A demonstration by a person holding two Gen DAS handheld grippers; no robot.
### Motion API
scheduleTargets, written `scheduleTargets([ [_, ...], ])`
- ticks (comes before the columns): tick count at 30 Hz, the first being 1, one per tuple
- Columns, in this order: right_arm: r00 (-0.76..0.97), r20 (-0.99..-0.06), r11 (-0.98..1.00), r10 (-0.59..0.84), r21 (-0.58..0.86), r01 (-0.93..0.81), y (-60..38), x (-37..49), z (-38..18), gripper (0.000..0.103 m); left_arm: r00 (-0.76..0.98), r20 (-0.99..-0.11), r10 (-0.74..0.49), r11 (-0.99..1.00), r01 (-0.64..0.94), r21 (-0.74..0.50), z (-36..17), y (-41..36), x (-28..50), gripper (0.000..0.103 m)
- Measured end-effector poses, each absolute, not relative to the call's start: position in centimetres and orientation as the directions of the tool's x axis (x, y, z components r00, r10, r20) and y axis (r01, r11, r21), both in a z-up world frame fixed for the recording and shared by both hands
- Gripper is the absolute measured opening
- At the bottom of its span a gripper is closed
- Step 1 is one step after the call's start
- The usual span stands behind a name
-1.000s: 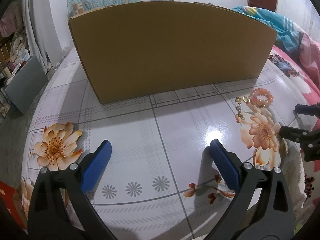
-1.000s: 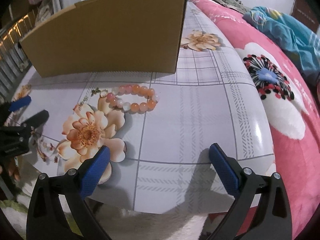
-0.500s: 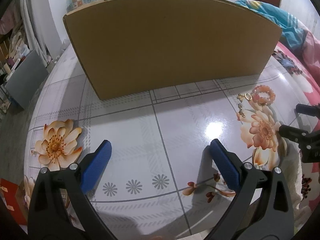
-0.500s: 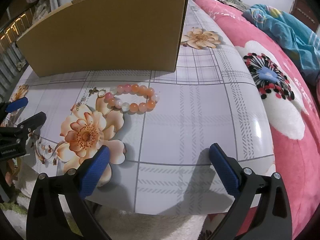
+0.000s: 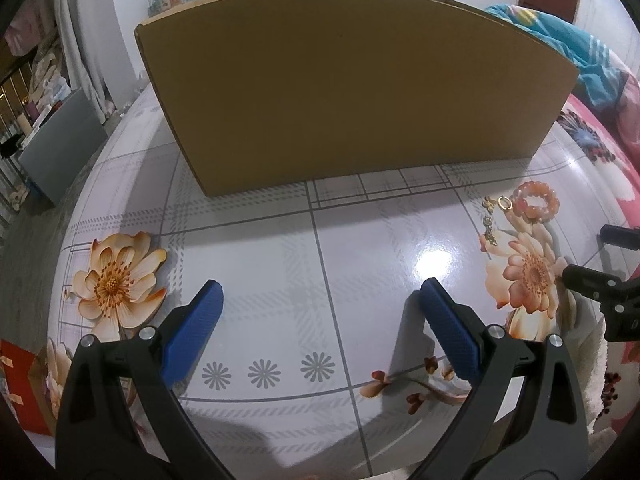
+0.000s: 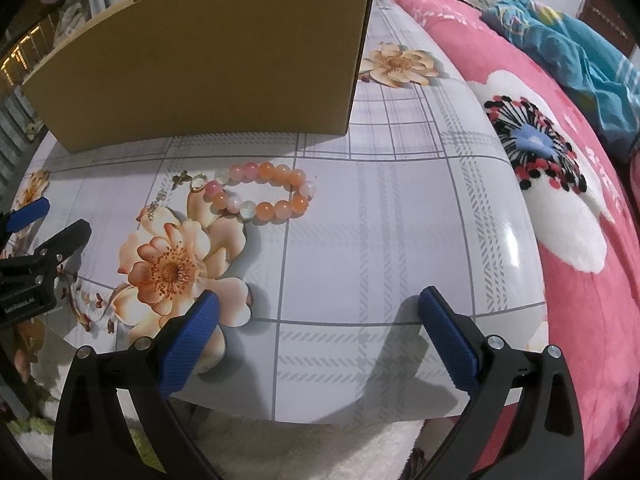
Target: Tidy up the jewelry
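An orange and pink bead bracelet (image 6: 262, 193) lies on the flowered table, also in the left wrist view (image 5: 536, 201) at far right. A gold ring (image 6: 197, 185) and small gold pieces (image 6: 181, 179) lie just left of it; the ring shows in the left wrist view (image 5: 504, 203) too. A small chain piece (image 6: 156, 210) lies below them. My right gripper (image 6: 318, 316) is open and empty, near the table's front edge, short of the bracelet. My left gripper (image 5: 320, 304) is open and empty over the table's middle, facing the cardboard box (image 5: 352, 100).
The tall cardboard box (image 6: 208, 60) stands behind the jewelry; its inside is hidden. A pink flowered blanket (image 6: 560, 184) lies right of the table (image 6: 400, 220). The left gripper's fingers (image 6: 44, 240) show at the left edge of the right wrist view.
Both grippers have moved forward toward the box and the jewelry. The bracelet and box look larger and nearer. Both stay open.
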State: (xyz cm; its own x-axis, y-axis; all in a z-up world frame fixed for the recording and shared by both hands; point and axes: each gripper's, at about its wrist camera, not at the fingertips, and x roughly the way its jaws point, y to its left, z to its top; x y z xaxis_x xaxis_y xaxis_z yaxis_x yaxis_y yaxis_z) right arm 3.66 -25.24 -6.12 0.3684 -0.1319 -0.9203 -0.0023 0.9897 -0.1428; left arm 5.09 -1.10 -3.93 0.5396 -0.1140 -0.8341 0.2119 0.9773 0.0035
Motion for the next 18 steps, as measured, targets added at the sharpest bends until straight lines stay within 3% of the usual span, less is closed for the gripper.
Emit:
scheduleTargets([
  [18, 0.380, -0.916, 0.991, -0.129, -0.131, 0.021, -25.59, 3.51, -6.08, 0.097, 0.551, -0.822, -0.146, 0.970, 0.243, -0.009, -4.31, -0.94, 4.76, 0.095],
])
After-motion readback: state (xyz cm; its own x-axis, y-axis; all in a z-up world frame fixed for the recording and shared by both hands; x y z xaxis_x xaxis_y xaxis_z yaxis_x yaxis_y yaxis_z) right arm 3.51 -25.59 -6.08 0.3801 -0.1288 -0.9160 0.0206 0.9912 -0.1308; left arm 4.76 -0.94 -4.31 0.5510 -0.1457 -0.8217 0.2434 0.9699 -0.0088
